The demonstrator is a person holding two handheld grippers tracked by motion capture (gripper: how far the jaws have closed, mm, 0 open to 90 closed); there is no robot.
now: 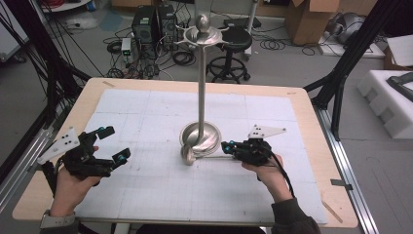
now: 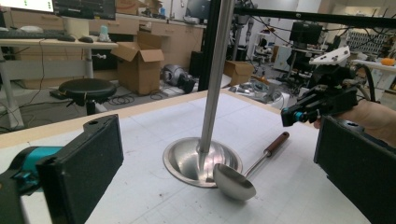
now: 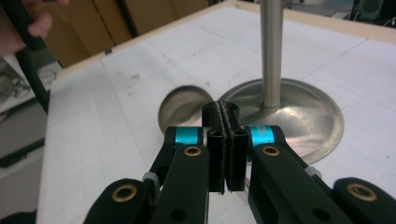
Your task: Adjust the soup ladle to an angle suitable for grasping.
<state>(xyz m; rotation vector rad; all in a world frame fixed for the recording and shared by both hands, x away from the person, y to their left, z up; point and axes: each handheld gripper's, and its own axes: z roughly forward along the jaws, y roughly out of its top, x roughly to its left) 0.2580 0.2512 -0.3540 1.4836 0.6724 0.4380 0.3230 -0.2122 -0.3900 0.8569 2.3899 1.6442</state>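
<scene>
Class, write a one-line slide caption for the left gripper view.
Steel ladle lying against the stand's round base on the white mat, with the right hand-held gripper above its brown handle.

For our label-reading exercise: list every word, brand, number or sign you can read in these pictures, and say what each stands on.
No text can be read.
Monitors behind the table: bright screens, content too blurred to read.
Cardboard boxes on the floor: no legible print.
Mat on the table: only faint grid lines, no numbers.
Ladle, stand and grippers: no markings seen.
</scene>
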